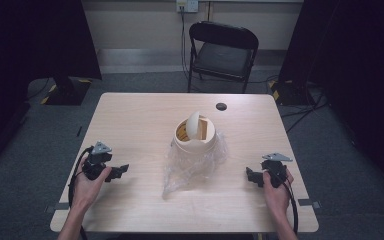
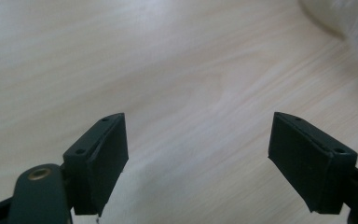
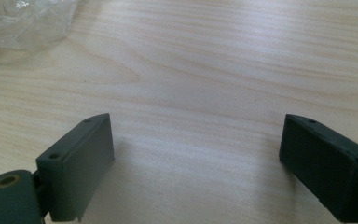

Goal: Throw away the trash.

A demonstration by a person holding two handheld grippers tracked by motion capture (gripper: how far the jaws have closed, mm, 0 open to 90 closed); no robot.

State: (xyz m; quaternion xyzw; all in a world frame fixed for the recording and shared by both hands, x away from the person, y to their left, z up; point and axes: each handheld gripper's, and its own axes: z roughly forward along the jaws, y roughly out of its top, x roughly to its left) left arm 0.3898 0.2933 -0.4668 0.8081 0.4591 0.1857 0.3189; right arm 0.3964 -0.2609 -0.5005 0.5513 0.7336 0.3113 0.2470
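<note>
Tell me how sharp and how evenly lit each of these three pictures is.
High view: table evenly lit and fairly sharp, room edges very dark. Left gripper view: left tongs crisp, wood soft, pale blurred shape at upper right. Right gripper view: grain sharper, right tongs casting soft shadows, glare on the clear plastic bag.
</note>
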